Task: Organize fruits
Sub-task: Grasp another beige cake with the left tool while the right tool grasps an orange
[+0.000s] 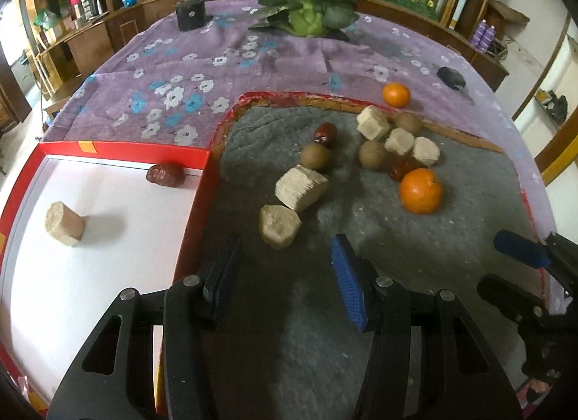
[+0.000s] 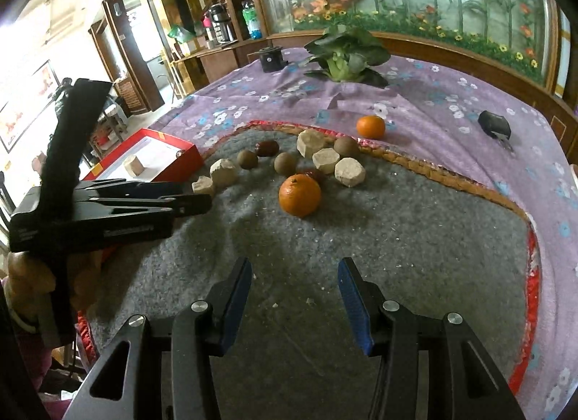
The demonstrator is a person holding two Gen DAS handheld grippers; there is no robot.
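Left gripper [image 1: 285, 275] spread, empty, over the grey mat [image 1: 451, 239]; nearest pale chunk [image 1: 280, 225] just off at 12 o'clock. Right gripper [image 2: 294, 297] spread, empty; orange [image 2: 300, 195] at 12, apart. Red box [image 1: 108, 147] at left's 10 holds a chunk and probably a date [image 1: 164, 175].

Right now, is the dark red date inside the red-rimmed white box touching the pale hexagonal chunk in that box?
Apart. The left wrist view shows bare white floor between the dark red date and the pale hexagonal chunk.

Your left gripper [image 1: 285, 250] and right gripper [image 2: 294, 270] both tilt downward, side by side, jaws parted with nothing between them.
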